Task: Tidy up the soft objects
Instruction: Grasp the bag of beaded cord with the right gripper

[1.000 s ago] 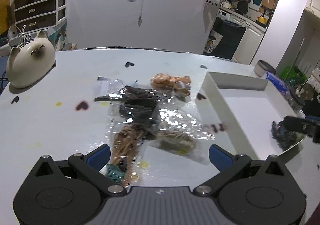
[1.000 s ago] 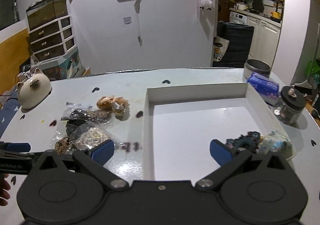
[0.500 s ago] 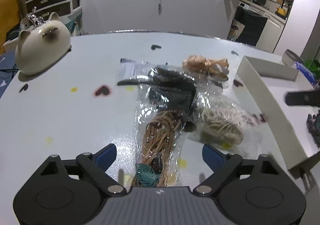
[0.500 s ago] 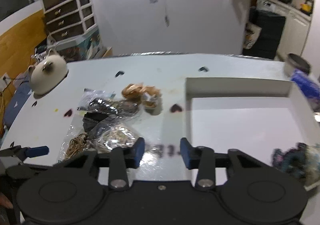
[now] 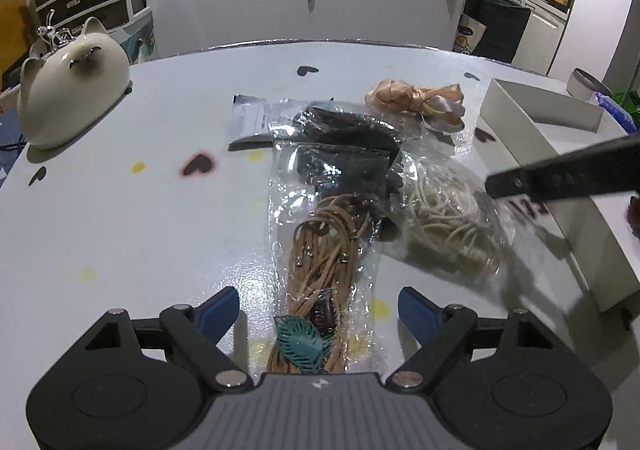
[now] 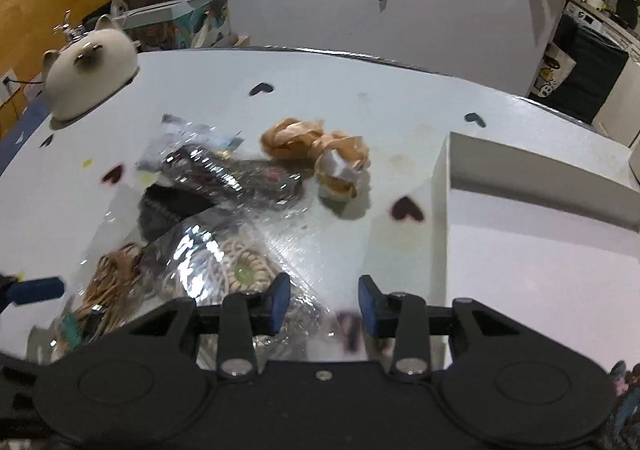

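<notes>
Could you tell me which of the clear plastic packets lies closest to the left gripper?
The packet of tan leather cords, with a teal leaf charm, lies between the left gripper fingers; the others lie farther off.

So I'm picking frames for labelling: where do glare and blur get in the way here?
Left wrist view: glare on the plastic bags, right claw's arm smeared by motion. Right wrist view: overall softer, bright glints on the bags, heart mark near the claw blurred.

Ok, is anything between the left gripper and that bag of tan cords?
Nothing visible. The left gripper is open, its fingers either side of the bag of tan cords on the table. The right gripper is over the neighbouring bag of pale bands.
</notes>
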`<state>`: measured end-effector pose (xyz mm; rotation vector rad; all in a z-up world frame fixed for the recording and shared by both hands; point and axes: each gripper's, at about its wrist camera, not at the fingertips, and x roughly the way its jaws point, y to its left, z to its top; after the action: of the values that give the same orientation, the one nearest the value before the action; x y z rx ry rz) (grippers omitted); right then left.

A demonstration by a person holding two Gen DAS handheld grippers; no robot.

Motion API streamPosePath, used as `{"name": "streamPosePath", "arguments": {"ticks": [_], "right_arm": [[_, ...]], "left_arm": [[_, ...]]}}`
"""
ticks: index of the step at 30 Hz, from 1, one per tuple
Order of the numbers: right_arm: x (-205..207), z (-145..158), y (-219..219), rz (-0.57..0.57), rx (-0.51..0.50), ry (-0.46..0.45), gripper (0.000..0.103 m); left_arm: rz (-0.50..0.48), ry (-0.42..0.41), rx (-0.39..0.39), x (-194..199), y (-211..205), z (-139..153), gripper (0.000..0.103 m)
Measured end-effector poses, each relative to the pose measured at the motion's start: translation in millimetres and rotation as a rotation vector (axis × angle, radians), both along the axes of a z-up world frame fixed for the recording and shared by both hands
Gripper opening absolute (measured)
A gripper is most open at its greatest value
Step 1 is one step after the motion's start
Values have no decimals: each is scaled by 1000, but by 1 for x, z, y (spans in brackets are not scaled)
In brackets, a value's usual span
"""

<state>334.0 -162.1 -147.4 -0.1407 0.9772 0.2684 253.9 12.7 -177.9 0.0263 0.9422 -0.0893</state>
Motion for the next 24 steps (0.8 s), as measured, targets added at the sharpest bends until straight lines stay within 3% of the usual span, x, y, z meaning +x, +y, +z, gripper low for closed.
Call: {"name": "streamPosePath", "arguments": {"ticks": [8, 11, 13, 16, 19, 24], "right_arm": [[-37, 10, 1, 42, 90, 120, 44], [-40, 15, -3, 5, 149, 123, 51], [-39, 17, -3, -2, 173, 108, 71], [-31, 17, 4, 40, 169, 99, 83], [-18, 9, 14, 104, 151, 123, 90], [-3, -10, 26, 166, 99, 169, 91]], "left_arm": [[-9, -1, 18, 6, 3, -6, 72], [-12, -3, 19, 8, 5, -5, 57], [-22, -5, 16, 10, 5, -3, 52], [-37, 6, -13, 9, 8, -1, 43], [-66, 19, -48, 6, 12, 1, 40], [-96, 37, -50, -2, 21, 3, 44]]}}
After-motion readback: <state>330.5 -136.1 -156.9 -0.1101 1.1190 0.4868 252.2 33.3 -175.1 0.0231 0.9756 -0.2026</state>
